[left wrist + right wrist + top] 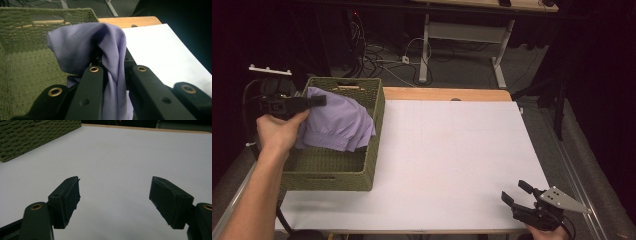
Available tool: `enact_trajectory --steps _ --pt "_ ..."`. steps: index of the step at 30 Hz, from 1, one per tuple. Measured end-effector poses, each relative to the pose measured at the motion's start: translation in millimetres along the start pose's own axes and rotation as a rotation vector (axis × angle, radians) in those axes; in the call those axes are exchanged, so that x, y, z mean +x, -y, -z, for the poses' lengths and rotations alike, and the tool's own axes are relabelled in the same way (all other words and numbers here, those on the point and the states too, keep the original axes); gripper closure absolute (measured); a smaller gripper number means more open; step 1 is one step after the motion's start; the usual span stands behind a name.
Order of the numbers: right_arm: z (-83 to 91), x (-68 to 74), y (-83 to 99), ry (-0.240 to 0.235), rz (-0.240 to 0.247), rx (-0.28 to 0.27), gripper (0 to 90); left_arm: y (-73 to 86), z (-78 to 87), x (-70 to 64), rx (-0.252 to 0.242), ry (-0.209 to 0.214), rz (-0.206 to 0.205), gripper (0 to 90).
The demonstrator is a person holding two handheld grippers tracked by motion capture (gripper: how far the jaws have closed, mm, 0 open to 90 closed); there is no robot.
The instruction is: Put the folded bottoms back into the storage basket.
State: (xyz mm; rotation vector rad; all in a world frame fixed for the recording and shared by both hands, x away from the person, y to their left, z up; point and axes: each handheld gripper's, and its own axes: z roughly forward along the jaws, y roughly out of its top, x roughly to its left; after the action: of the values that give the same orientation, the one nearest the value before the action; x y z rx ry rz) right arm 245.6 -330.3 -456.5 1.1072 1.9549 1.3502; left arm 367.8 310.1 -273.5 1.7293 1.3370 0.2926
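Cloth (338,122), pinched in the left gripper (316,101) over the basket (373,150), looks soft, light, best held by a bunched fold; right gripper (518,193) gapes empty.

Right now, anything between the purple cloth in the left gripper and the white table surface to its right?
Only the green woven basket's right wall. The purple cloth hangs from the left gripper over the basket, draping at that rim. Beyond it, nothing visible on the white tabletop.

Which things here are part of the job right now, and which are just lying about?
In the job:
- purple cloth, clamped in the left tool
- green woven basket under it

Lying about:
- right tool, open and idle over the white table
- cables on the floor
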Motion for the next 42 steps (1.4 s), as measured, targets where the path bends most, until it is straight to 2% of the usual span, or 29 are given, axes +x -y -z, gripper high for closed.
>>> enact_trajectory --steps 4,8,14,17,30,34,35,42 --pt "-0.4 -0.2 0.0 0.000 -0.001 0.002 24.9 -0.2 -0.4 3.7 -0.007 -0.004 0.007 82.3" --pt "-0.1 0.4 0.0 -0.001 0.002 0.000 25.0 0.1 -1.5 7.3 0.000 -0.027 0.011 82.3" --pt "-0.6 0.2 -0.1 -0.004 0.003 0.002 25.0 0.9 -8.4 7.0 0.019 -0.040 0.001 82.2" --pt "-0.5 0.4 -0.1 -0.002 0.007 0.002 24.9 1.1 -19.6 5.3 0.043 -0.045 -0.008 82.2" --pt "0.1 0.2 0.1 -0.004 0.008 0.002 25.0 3.2 -68.4 -4.7 0.085 0.004 -0.014 82.0" --pt "0.2 0.2 0.2 -0.004 0.008 0.002 25.0 3.6 -76.9 -2.0 0.088 -0.007 -0.007 81.8" --pt "0.0 0.3 0.1 -0.005 0.008 0.001 25.0 4.6 -81.2 2.3 0.085 -0.012 0.007 81.8" --pt "0.2 0.3 0.2 -0.005 0.009 0.003 24.9 11.0 -94.4 18.4 0.093 -0.050 0.027 81.3"
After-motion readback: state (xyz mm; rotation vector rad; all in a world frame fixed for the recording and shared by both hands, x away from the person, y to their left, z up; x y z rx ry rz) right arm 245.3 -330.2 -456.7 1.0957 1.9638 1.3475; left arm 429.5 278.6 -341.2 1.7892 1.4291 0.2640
